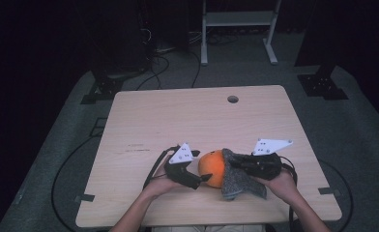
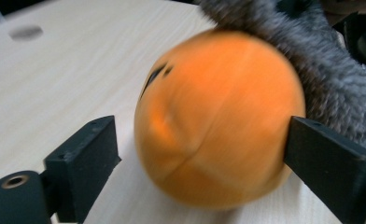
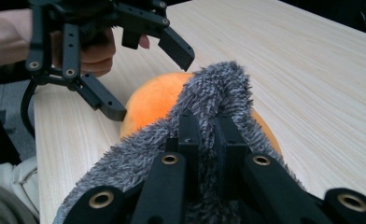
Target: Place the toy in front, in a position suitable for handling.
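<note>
Orange ball resting on the pale wooden surface, lower centre of the high view, between the two hands. Grey fuzzy cloth draped over its right side and trailing down toward the lower edge of the surface.

Left gripper just left of the ball, jaws spread wide. Seen again in the left gripper view: ball large and blurred in the middle of the frame, one black jaw standing off at lower left with bare surface between it and the ball, the other at lower right right against the ball's edge; whether that one touches, impossible to tell. Nothing pinched there. Same gripper in the upper left of the right gripper view, jaws apart above the ball.

Right gripper pressed together on a fold of the cloth, fuzzy pile bunched up around both jaws, in the lower centre of that view. In the high view, right gripper at the ball's right side, cloth pinched and hanging beneath it.
</note>
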`<action>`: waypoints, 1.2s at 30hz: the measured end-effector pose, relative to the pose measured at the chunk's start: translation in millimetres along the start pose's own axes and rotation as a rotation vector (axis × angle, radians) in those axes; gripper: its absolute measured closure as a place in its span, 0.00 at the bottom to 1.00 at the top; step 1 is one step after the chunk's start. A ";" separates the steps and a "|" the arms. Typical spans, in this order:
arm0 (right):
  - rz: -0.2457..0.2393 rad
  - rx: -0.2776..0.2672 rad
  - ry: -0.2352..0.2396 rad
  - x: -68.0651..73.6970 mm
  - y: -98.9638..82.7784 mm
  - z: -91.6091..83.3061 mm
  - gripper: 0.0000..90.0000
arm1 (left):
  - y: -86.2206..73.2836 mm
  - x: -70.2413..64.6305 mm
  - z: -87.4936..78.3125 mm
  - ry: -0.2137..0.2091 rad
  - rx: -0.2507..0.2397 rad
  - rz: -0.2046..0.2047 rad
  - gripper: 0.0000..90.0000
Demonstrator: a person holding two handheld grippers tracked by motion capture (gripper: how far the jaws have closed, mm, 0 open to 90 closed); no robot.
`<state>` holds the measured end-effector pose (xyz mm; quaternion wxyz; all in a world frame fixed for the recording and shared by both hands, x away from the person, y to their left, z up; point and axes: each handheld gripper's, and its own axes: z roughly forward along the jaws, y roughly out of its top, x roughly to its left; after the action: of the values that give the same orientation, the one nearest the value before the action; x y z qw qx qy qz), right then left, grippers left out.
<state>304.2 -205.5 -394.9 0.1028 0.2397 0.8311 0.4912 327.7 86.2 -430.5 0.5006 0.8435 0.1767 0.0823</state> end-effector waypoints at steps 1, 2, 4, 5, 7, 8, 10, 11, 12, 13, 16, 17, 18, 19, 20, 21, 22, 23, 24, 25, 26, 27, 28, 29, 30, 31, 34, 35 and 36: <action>0.007 -0.003 0.002 -1.3 -1.7 -1.1 0.92 | -1.5 2.3 2.3 -0.018 0.007 -0.014 0.09; 0.010 -0.003 0.002 -2.6 -3.6 -2.2 0.92 | -2.6 2.6 5.8 -0.042 0.017 -0.015 0.08; 0.025 -0.011 -0.001 -5.6 -7.9 -4.4 0.92 | -4.9 -0.7 15.8 -0.099 0.054 0.000 0.10; 0.033 -0.016 -0.001 -7.1 -9.7 -5.5 0.92 | -5.6 -4.9 19.8 -0.086 0.068 0.032 0.14; 0.040 -0.014 -0.005 -7.9 -11.5 -7.7 0.92 | -3.7 -12.2 17.0 -0.034 0.018 0.079 0.32; 0.043 -0.021 -0.017 -8.2 -12.0 -9.6 0.92 | -1.2 -14.4 14.2 -0.024 -0.005 0.079 0.38; 0.058 -0.036 -0.028 -11.0 -11.4 -15.1 0.92 | 5.3 -18.9 6.1 0.000 -0.059 0.081 0.46; 0.056 -0.037 -0.041 -12.4 -10.5 -16.9 0.92 | 9.9 -20.7 1.4 0.007 -0.079 0.081 0.48; 0.062 -0.044 -0.040 -13.5 -9.9 -17.6 0.92 | 14.7 -21.6 -3.1 0.006 -0.087 0.077 0.49; 0.073 -0.063 -0.028 -14.4 -9.0 -17.6 0.92 | 18.8 -23.1 -6.6 0.012 -0.091 0.068 0.49; 0.085 -0.098 -0.015 -15.6 -1.9 -18.2 0.92 | 26.6 -25.9 -13.6 0.052 -0.056 0.055 0.50; 0.082 -0.107 -0.010 -15.4 1.7 -18.8 0.92 | 28.9 -26.0 -15.6 0.073 -0.035 0.063 0.50; 0.079 -0.119 -0.001 -13.7 6.0 -19.8 0.92 | 30.9 -26.4 -17.4 0.089 -0.025 0.068 0.50; 0.074 -0.132 0.017 -10.5 11.2 -20.8 0.92 | 32.9 -26.7 -18.9 0.104 -0.013 0.071 0.50; 0.059 -0.140 0.042 -5.9 17.4 -20.6 0.92 | 32.9 -26.7 -18.9 0.104 -0.013 0.071 0.50; 0.034 -0.139 0.053 1.3 24.3 -19.2 0.92 | 36.8 -28.1 -18.9 0.107 0.001 0.076 0.50; 0.002 -0.143 0.062 8.7 31.5 -16.0 0.92 | 38.6 -29.2 -18.4 0.102 0.010 0.081 0.50; -0.026 -0.136 0.066 15.8 38.2 -12.4 0.92 | 40.1 -31.0 -17.9 0.101 0.012 0.085 0.49; -0.053 -0.128 0.057 21.1 43.7 -8.6 0.92 | 41.1 -32.2 -18.4 0.101 0.005 0.089 0.50; -0.066 -0.125 0.049 23.7 46.9 -5.2 0.92 | 41.3 -32.7 -19.9 0.101 -0.009 0.079 0.50; -0.069 -0.128 0.043 22.9 47.6 -3.2 0.92 | 40.5 -31.5 -22.3 0.096 -0.017 0.066 0.50; -0.062 -0.132 0.039 19.5 46.3 -2.4 0.92 | 38.9 -29.6 -24.0 0.092 -0.018 0.054 0.50; -0.048 -0.123 0.031 15.7 43.3 -1.7 0.92 | 36.7 -28.3 -24.3 0.093 -0.008 0.047 0.50; -0.034 -0.106 0.021 11.8 38.9 0.0 0.92 | 34.5 -27.8 -23.2 0.093 0.011 0.047 0.50; -0.021 -0.085 0.017 8.4 33.5 2.9 0.92 | 32.3 -27.8 -20.3 0.093 0.027 0.046 0.49; -0.004 -0.074 0.021 5.3 27.8 6.4 0.92 | 29.9 -28.2 -16.2 0.090 0.041 0.038 0.49; 0.016 -0.054 0.012 0.5 14.4 14.6 0.92 | 24.0 -25.9 -7.6 0.063 0.038 0.020 0.43; 0.031 -0.061 0.015 -1.2 10.9 15.2 0.92 | 23.6 -24.0 -7.5 0.052 0.024 0.017 0.37; 0.031 -0.061 0.015 -1.2 10.9 15.2 0.92 | 23.6 -24.0 -7.5 0.052 0.024 0.017 0.31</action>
<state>314.7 -190.0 -393.0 0.0962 0.2455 0.8127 0.5197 308.3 72.9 -405.3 0.4851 0.8484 0.1832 0.1064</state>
